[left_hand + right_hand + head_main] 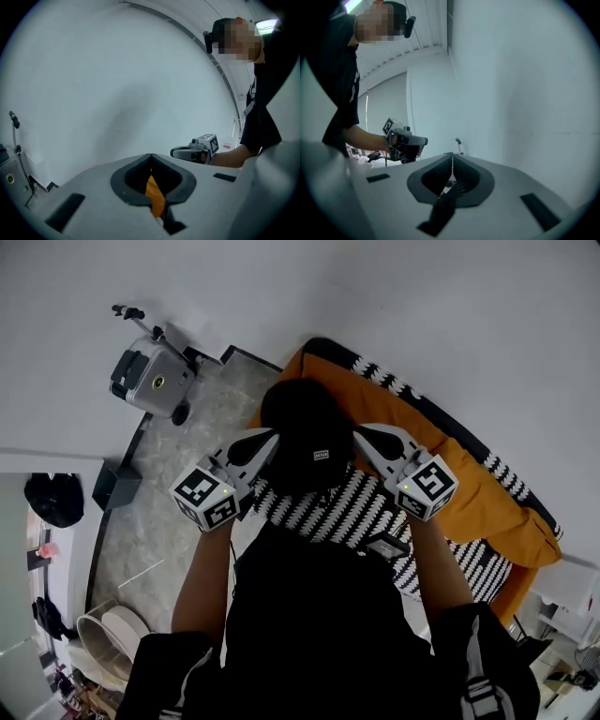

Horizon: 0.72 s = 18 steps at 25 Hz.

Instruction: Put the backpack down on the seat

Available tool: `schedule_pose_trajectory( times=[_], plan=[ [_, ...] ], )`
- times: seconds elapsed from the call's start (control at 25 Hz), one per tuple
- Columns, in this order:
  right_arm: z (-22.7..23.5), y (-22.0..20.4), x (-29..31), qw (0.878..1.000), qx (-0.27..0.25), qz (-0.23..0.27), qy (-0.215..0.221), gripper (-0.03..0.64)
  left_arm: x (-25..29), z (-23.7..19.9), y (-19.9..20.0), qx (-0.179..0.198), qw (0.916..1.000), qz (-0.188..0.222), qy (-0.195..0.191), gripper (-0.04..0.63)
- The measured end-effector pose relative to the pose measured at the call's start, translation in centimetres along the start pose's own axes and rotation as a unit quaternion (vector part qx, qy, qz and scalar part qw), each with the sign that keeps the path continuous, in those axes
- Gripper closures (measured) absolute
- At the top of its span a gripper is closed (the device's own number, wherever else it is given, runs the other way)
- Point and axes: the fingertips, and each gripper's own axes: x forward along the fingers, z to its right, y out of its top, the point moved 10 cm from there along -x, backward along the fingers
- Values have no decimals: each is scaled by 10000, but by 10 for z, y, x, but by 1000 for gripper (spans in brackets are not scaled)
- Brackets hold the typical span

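Head view: you hold the black backpack (305, 427) up in front of you, one pair of tongs on each side of its rounded top. It shows over the near left part of the orange sofa (487, 493), just above the black-and-white zigzag seat cover (347, 512). From this angle you cannot tell whether its bottom touches the seat.

Left tongs (270, 439): closed. In the left gripper view (151, 164) the dark pads meet, with an orange strip (154, 197) pinched between them and hanging out below the pads. The strip runs off toward the camera, so where it joins the backpack is not visible.

Right tongs (360, 435): closed. In the right gripper view (452, 161) the pads meet on a black strap (440, 211), which trails down and to the left across the tongs' body.

Both tongs point roughly level at the white wall (422, 315). Each gripper view shows the other pair of tongs alongside, held in your hand at about the same height. Your two forearms run up either side of your black top to the marker cubes: left (204, 498), right (427, 486).

Surroundings: the sofa stands against the wall with a black-and-white trim along its back edge. To its left, on the marbled floor (159, 540), stands a grey wheeled case (150, 379) with a raised handle. A small black box (114, 486) sits nearer you, by the floor's dark border.
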Motion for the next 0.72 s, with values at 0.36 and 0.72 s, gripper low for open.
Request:
schedule_pose_trajectory(
  times=[0.36,0.72],
  plan=[
    [-67,16,-64,9982,-482,223,264,586,-43,85,2,215,9996,164,-70,574],
    [-112,11,-105,9979,-462,371,276,586,-62,140,-11,420,9974,325,-480,572]
  ],
)
